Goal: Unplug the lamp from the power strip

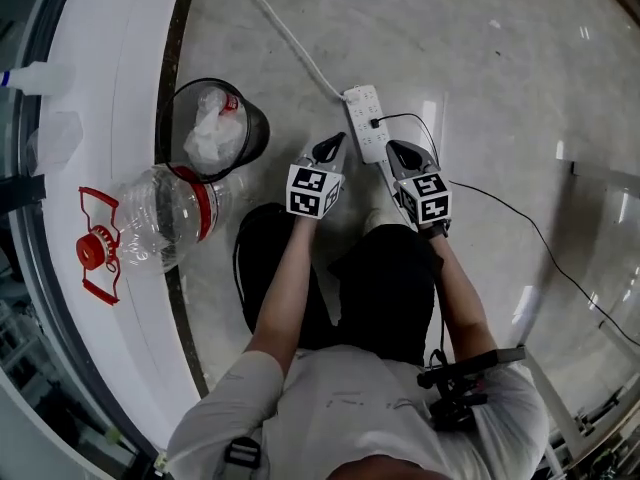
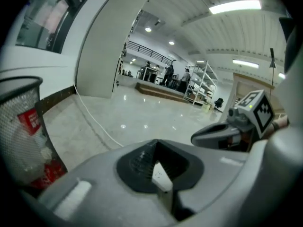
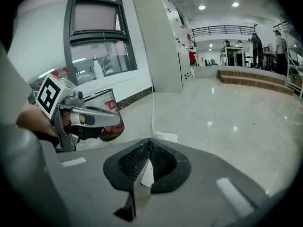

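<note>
A white power strip (image 1: 365,120) lies on the pale floor, with a black plug (image 1: 374,123) in one of its sockets. The plug's thin black cord (image 1: 520,218) loops off to the right; no lamp is in view. My left gripper (image 1: 330,151) hovers just short of the strip's near left corner, jaws together and empty. My right gripper (image 1: 402,155) hangs beside the strip's near right end, also shut on nothing. In the right gripper view the strip (image 3: 165,137) shows just beyond the closed tips (image 3: 149,141). The left gripper view shows its own closed tips (image 2: 156,143).
The strip's white lead (image 1: 285,33) runs up and left across the floor. A black mesh waste bin (image 1: 215,128) with crumpled paper stands left of the strip. A big clear water bottle (image 1: 165,213) with a red handle lies against the white ledge (image 1: 110,118).
</note>
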A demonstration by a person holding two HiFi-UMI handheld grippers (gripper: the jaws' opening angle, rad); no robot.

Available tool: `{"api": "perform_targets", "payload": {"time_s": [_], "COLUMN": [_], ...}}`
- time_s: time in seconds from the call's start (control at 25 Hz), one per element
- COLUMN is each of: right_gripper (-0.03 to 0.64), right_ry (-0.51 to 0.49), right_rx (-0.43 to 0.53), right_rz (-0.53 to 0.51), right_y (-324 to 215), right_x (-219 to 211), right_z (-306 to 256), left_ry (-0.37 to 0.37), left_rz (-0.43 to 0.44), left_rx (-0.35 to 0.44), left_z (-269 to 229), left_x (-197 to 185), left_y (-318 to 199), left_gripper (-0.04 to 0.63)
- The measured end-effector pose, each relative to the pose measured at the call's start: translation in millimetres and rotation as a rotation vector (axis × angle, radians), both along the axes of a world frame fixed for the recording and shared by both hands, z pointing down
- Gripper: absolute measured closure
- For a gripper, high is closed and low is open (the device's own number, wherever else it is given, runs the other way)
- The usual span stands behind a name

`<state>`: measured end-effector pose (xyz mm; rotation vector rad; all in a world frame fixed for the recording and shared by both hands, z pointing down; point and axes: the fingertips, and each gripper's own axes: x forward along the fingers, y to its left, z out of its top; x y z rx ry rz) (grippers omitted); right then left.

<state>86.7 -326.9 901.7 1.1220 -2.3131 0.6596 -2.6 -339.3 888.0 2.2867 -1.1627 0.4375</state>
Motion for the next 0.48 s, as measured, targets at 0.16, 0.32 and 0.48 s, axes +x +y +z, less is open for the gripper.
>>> {"api": "perform_targets", "payload": {"time_s": [0.16, 0.32, 0.48], "right_gripper": [0.611, 0.611, 0.611], "right_ry": [0.019, 0.025, 0.034], "right_rx": [-0.025, -0.059, -0.089], "right_rz": [-0.024, -0.037, -0.037], "right_y": [-7.0, -9.3, -12.2], "right_x": [-6.5, -8.7, -6.3], "right_z": [19.6, 33.9, 42.1], "left_ry": [0.010, 0.004, -0.002], "left_rz": [0.012, 0.022, 0.055], "left_rx": [-0.083, -0.160, -0.258], "left_z": [27.5, 50.0, 74.2], "left_x": [6.0, 13.0, 25.7], "left_y": [2.2, 2.3, 6.0], "left_gripper": [0.592, 0.592, 0.592]}}
